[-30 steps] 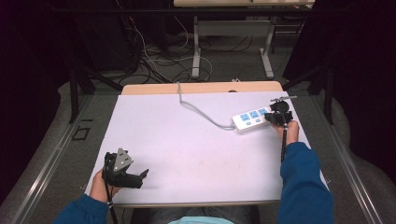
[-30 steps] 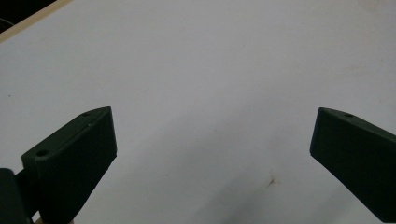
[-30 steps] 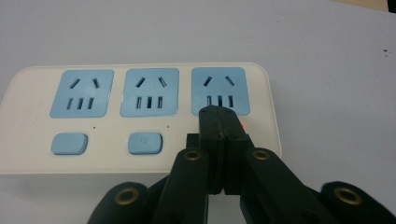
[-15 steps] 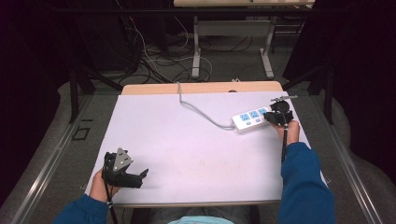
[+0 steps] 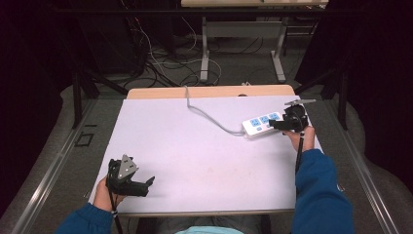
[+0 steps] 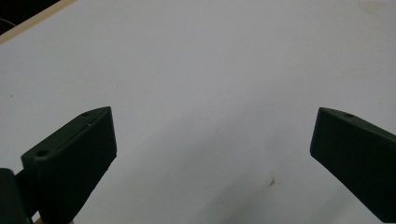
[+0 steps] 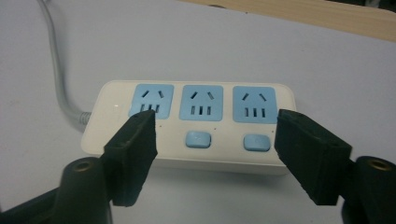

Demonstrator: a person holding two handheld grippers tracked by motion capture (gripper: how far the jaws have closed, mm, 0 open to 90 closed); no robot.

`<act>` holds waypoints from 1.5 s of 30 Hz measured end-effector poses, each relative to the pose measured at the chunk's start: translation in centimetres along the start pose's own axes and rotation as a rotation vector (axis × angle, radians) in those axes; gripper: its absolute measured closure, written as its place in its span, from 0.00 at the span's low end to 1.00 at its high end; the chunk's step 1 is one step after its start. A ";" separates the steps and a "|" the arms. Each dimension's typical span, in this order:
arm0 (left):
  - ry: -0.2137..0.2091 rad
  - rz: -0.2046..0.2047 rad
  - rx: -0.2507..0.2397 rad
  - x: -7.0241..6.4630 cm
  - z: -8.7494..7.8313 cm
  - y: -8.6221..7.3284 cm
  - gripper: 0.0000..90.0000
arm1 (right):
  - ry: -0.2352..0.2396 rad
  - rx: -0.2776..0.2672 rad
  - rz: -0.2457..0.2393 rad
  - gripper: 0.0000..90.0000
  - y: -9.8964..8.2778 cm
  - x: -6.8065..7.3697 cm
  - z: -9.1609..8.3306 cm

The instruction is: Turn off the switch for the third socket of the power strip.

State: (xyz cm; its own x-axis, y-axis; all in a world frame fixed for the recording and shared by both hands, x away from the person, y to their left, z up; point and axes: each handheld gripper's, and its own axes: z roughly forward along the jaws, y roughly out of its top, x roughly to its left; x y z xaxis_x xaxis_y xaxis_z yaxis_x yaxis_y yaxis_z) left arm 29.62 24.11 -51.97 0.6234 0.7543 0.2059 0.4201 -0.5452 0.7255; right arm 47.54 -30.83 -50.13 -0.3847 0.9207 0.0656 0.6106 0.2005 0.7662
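Power strip (image 7: 189, 126) just beyond right hand-held gripper (image 7: 215, 140), jaws just opened, apart

Left switch on the power strip (image 7: 191, 123) hidden behind the right gripper's (image 7: 215, 149) left jaw. Grey cord (image 7: 56, 70) cut off at the top edge. Socket detail too small to tell from high view.

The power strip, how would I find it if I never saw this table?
Look at the white table, then its far right side by the right gripper. The power strip lies there: white, three blue sockets, a grey cord trailing to the back edge.
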 end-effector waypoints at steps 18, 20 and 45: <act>-0.001 -0.001 0.003 -0.1 0.0 0.0 0.00 | 0.100 -0.012 -0.094 0.02 -1.1 3.5 -2.8; 0.000 0.000 0.001 0.0 0.0 0.0 0.00 | 0.111 -0.008 -0.106 0.00 -1.3 4.0 -3.1; 0.001 0.001 -0.001 -0.1 0.0 0.0 0.00 | 0.170 -0.040 -0.234 0.00 -4.3 9.2 -6.5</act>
State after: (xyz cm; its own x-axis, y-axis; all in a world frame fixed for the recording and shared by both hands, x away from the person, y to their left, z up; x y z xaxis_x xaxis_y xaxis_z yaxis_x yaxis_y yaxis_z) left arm 29.56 24.01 -51.95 0.6231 0.7543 0.2068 0.4192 -0.5453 0.7259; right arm 36.83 -25.39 -48.65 -0.6244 0.7810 -0.0118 0.4655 0.3842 0.7973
